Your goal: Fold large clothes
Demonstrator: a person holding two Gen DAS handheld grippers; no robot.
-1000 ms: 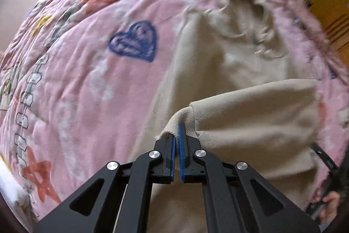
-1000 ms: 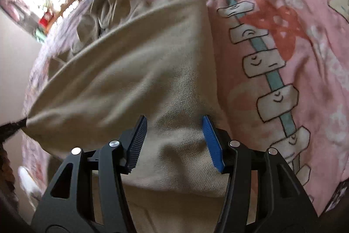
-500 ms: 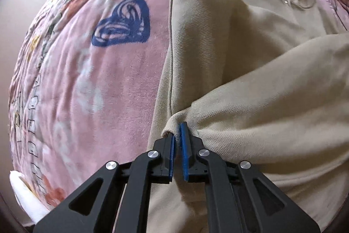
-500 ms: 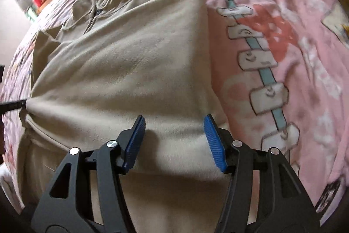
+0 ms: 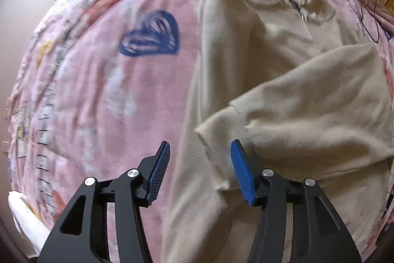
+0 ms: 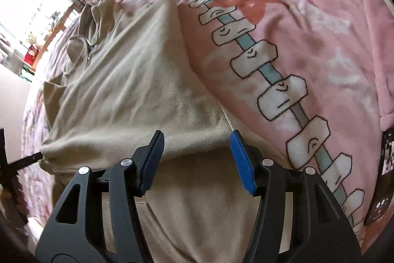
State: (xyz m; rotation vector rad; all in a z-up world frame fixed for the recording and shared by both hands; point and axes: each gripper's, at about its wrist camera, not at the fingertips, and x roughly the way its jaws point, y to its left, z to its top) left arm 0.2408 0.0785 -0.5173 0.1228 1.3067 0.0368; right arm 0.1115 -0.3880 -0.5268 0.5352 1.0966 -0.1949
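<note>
- Folding of a beige hooded sweatshirt (image 5: pixel 270 46) is under way on a bed covered by a pink printed blanket (image 5: pixel 98 90); the garment lies lengthwise, its hood at about 12 o'clock in the left wrist view.
- One sleeve (image 5: pixel 307 110) is laid across the body, its cuff (image 5: pixel 216 130) resting just ahead of the left hand-held gripper (image 5: pixel 200 171), whose jaws are spread wide and hold nothing.
- The right hand-held gripper (image 6: pixel 195 164) is likewise released, poised over the sleeve's fold (image 6: pixel 147 134) near the sweatshirt's right edge.
- The sleeve fold is judged done.
- Next, a fresh grasp is called for, probably at the hem toward 6 o'clock, with both corners taken evenly.
</note>
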